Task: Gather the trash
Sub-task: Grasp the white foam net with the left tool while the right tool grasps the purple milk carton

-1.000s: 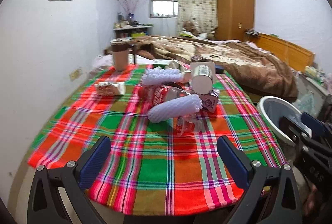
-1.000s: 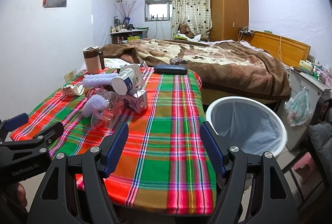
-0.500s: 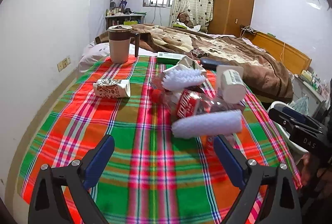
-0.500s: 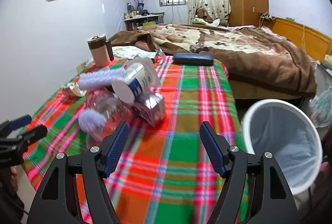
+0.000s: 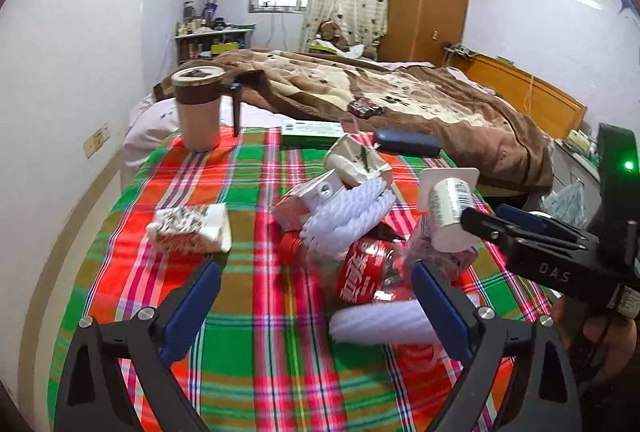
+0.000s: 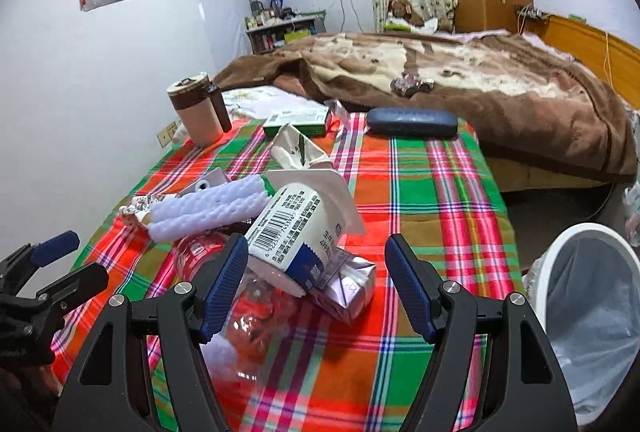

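on the plaid-covered desk (image 6: pixel 420 199) the trash lies in one loose heap near its middle: a clear plastic bottle (image 6: pixel 248 296) with a red label lying on its side, two white foam net sleeves (image 5: pixel 348 211), a white yogurt cup (image 6: pixel 296 232) with a barcode tipped over onto a small silvery carton (image 6: pixel 348 284), a crumpled paper cup (image 5: pixel 356 159) behind them, and a crushed patterned wrapper (image 5: pixel 188 228) apart to the left. the left gripper (image 5: pixel 316 308) has its fingers wide apart over the near cloth, holding nothing. the right gripper (image 6: pixel 316 284) is likewise spread, its fingers either side of the yogurt cup and carton but not pressing them. a tumbler (image 5: pixel 198 107), a green box and a dark case (image 6: pixel 412 121) sit at the far edge. a lined white bin (image 6: pixel 592 312) stands beside the desk on the right; a bed with a brown blanket (image 6: pixel 480 79) lies beyond.
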